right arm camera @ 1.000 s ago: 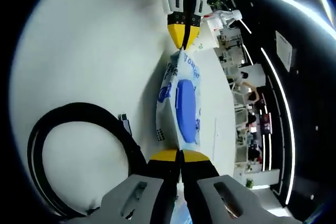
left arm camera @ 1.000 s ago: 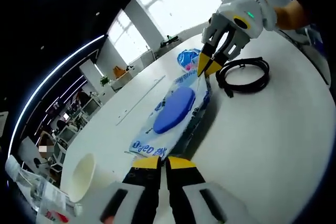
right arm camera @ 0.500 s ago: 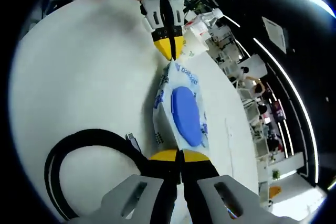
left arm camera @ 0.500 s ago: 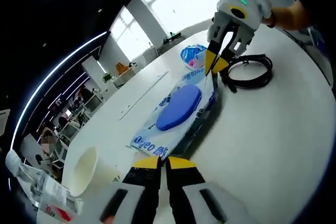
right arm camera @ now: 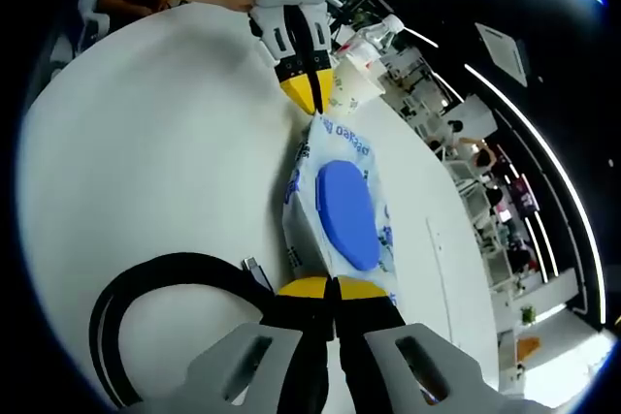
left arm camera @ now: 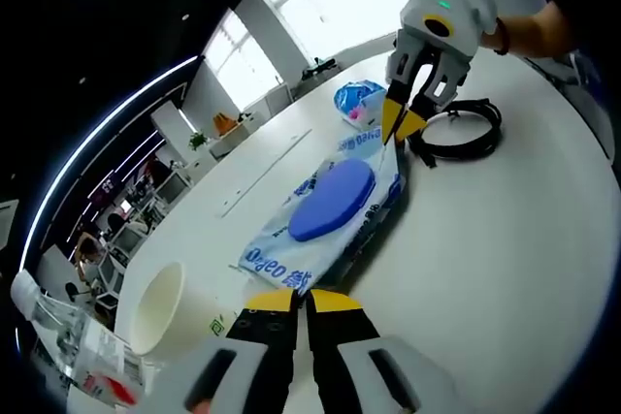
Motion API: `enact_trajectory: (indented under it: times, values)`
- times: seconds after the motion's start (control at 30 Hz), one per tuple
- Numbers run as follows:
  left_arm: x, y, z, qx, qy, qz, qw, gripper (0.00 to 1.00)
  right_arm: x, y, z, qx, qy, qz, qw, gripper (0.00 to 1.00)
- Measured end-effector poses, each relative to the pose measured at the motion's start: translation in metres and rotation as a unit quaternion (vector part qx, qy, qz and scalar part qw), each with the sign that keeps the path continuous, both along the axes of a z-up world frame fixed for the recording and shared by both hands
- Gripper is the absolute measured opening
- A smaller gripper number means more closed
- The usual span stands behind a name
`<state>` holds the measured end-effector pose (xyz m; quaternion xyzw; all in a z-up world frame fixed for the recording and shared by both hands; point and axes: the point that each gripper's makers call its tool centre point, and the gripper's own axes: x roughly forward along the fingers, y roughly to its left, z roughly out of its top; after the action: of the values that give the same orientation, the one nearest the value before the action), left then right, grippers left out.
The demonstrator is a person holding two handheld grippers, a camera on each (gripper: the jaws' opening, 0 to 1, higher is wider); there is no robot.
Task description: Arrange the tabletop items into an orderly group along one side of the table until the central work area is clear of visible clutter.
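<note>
A white and blue wet-wipes pack (left arm camera: 325, 208) with a blue oval lid (right arm camera: 346, 214) hangs stretched between both grippers, just above the white table (left arm camera: 485, 269). My left gripper (left arm camera: 302, 296) is shut on the pack's near seam in the left gripper view. It comes in at the top of the right gripper view, left gripper (right arm camera: 315, 109), pinching the far end. My right gripper (right arm camera: 332, 285) is shut on the opposite seam. In the left gripper view the right gripper (left arm camera: 397, 128) grips the far end, held by a hand (left arm camera: 539, 26).
A coiled black cable (left arm camera: 456, 135) lies on the table by the right gripper, cable (right arm camera: 155, 307). A white paper cup (left arm camera: 165, 307) stands by the left gripper. A blue and white bag (left arm camera: 357, 102) lies farther back. Plastic bottles (left arm camera: 58, 341) stand at the table's edge.
Both views have shifted slightly as the hands moved. The pack stays gripped at both ends. The right gripper has edged a little farther from the cable.
</note>
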<state>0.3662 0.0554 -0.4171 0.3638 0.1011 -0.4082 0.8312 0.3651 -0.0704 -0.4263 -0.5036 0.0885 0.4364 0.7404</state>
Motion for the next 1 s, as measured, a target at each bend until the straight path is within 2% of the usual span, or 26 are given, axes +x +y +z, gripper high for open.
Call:
enact_trajectory:
  times: [0.7,0.87,1.0]
  values:
    - [-0.0023,-0.0002,-0.0042,0.002,0.007,-0.003,1.0,0.03,-0.001,-0.0002,-0.0055,0.01,0.017,-0.012,0.9997,0.0]
    - [-0.0029,0.0012,-0.0053,0.005,0.009,-0.007,0.9999,0.05,-0.0013,-0.0002,-0.0053,0.012,0.014,-0.007,0.9998,0.0]
    - [-0.0047,0.0017,-0.0058,0.008,0.007,-0.01,0.9999,0.11,0.0006,-0.0015,-0.0044,0.016,0.013,-0.017,0.9996,0.03]
